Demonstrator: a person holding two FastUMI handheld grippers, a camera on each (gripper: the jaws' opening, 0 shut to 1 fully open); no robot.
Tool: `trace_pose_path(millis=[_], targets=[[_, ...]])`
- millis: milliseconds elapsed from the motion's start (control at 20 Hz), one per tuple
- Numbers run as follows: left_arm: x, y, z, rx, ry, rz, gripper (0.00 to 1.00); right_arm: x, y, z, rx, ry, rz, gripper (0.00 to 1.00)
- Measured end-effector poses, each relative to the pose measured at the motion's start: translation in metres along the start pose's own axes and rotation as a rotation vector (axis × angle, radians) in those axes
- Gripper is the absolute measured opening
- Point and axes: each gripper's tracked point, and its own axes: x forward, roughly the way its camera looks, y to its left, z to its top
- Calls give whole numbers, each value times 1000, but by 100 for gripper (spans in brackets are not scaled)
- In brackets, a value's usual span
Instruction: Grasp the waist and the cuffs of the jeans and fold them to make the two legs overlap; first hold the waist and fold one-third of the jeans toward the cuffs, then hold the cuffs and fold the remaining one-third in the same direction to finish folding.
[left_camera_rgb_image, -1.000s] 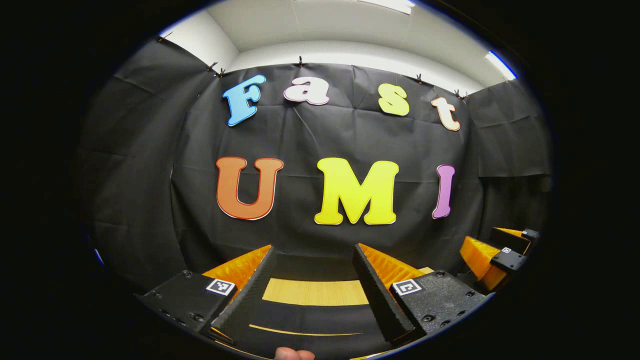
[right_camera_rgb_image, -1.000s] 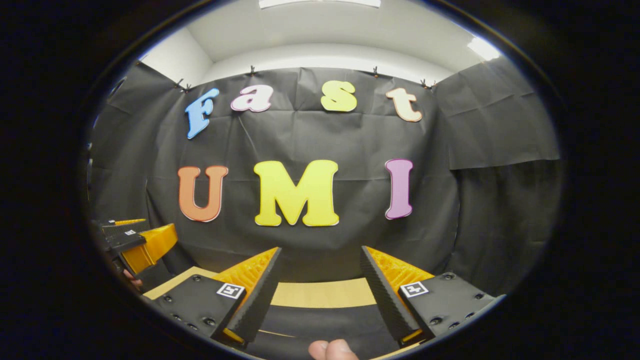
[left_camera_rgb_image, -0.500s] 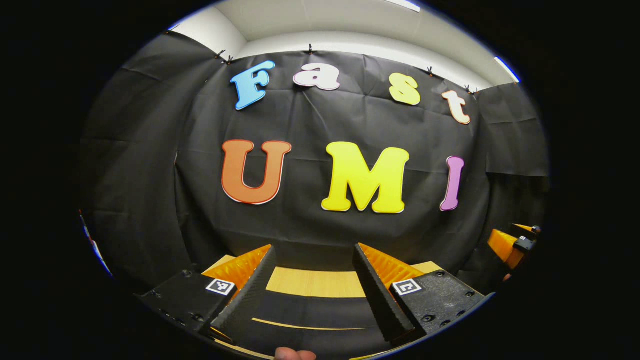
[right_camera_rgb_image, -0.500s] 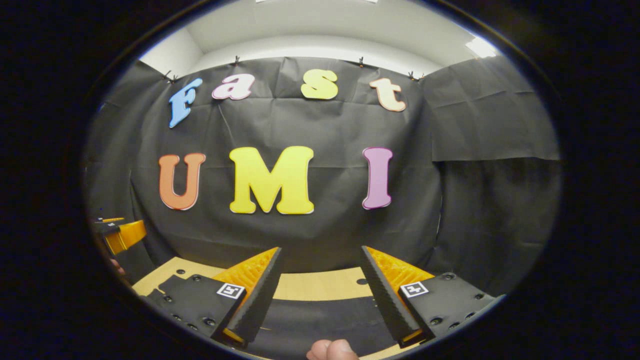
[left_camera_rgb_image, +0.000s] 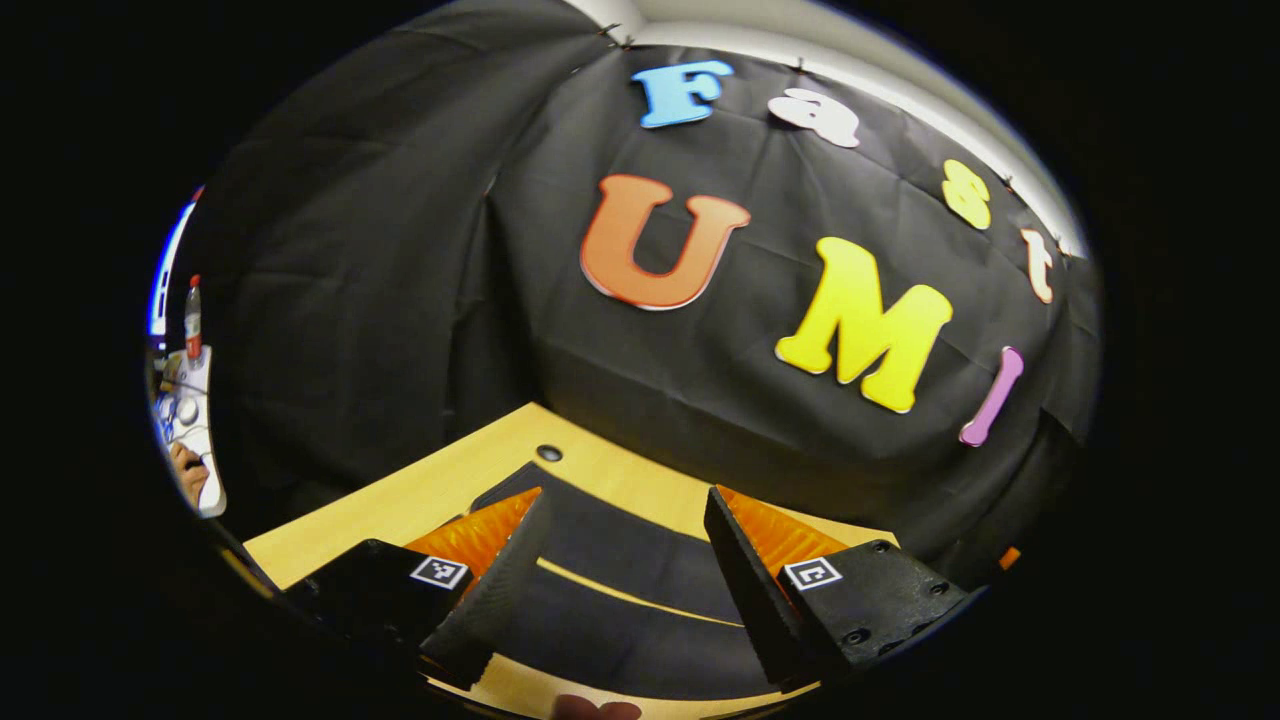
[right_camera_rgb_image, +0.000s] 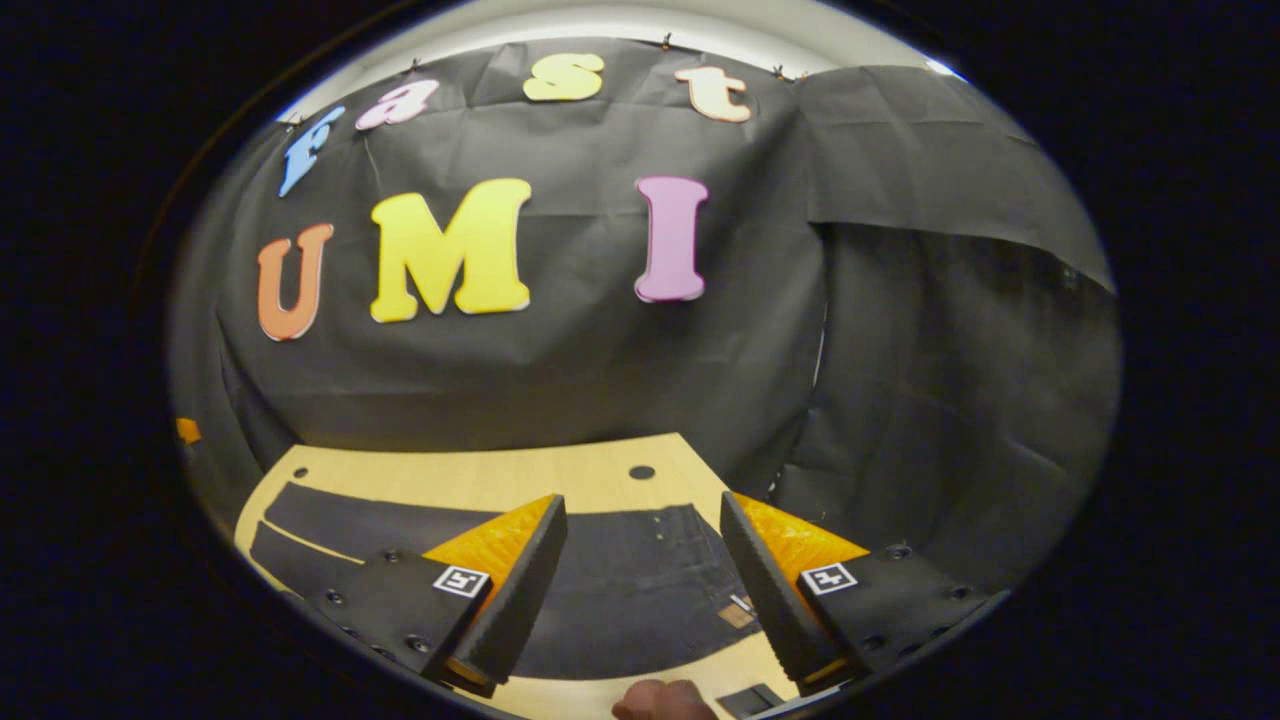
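Note:
Black jeans (right_camera_rgb_image: 640, 580) lie flat on the wooden table (right_camera_rgb_image: 480, 470). In the right gripper view the waist end with a small brown patch (right_camera_rgb_image: 737, 613) is below my right gripper (right_camera_rgb_image: 640, 500), and the legs (right_camera_rgb_image: 320, 520) stretch off to the left. My right gripper is open and holds nothing. In the left gripper view the two legs (left_camera_rgb_image: 620, 560) lie side by side with a thin strip of table between them. My left gripper (left_camera_rgb_image: 622, 500) hovers above them, open and holding nothing.
A round hole (left_camera_rgb_image: 548, 453) is in the table near the jeans; the same kind of hole (right_camera_rgb_image: 641, 471) sits behind the waist. A bottle (left_camera_rgb_image: 193, 305) and white items stand far left outside the booth. A thumb tip (right_camera_rgb_image: 660, 700) shows at the bottom edge.
Both grippers have tipped down and swung apart, the left one leftward and the right one rightward. The jeans and more of the table have come into view. Both stay open.

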Motion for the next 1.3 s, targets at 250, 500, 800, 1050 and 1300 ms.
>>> trace_pose_path(millis=[250, 500, 800, 1050, 1300], targets=[[4, 90, -58, -364, 191, 138, 99, 27, -39, -59, 140, 194, -26, 94], [29, 179, -104, -710, 347, 324, 99, 37, -51, -109, 226, 371, -24, 99], [64, 219, -150, -952, 527, 446, 99, 37, -81, -121, 282, 421, -109, 94], [69, 233, -157, -925, 591, 536, 99, 36, -109, -130, 367, 450, -186, 94], [86, 230, -157, -903, 639, 550, 99, 46, -108, -134, 402, 482, -207, 94]])
